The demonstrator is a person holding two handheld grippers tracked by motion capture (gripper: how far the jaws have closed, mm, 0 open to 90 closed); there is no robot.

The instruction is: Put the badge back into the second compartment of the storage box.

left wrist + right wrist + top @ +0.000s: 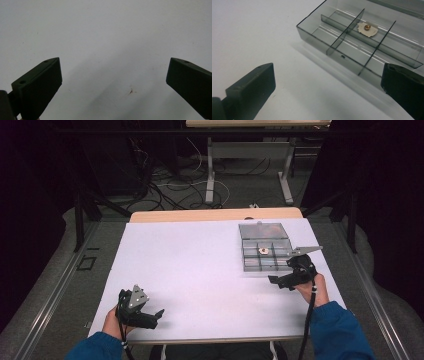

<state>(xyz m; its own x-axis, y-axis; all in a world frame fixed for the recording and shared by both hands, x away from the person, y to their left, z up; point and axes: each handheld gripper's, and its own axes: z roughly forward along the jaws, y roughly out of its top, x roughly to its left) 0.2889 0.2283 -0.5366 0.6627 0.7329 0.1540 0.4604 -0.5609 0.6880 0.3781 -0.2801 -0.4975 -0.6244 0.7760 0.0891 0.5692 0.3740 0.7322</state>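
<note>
A clear grey compartment box [243, 255] with its lid folded back lies on the white table [200, 270] at the right. In its middle cell rests a small off-white piece with a gold bead [263, 251]. My right gripper [276, 282] hovers just in front of the box, pointing left, open and holding nothing. In the right gripper view the box [312, 35] is ahead and to the right of the gripper [328, 67], and the beaded piece [367, 29] lies beyond a divider. My left gripper [158, 316] is low near the front left edge, open over bare table [113, 62].
A faint reddish mark [131, 91] is on the white surface between the left jaws. Beyond the table's far edge are a wooden strip [215, 214], table legs and loose cables on the floor [170, 185]. Dark curtains stand on both sides.
</note>
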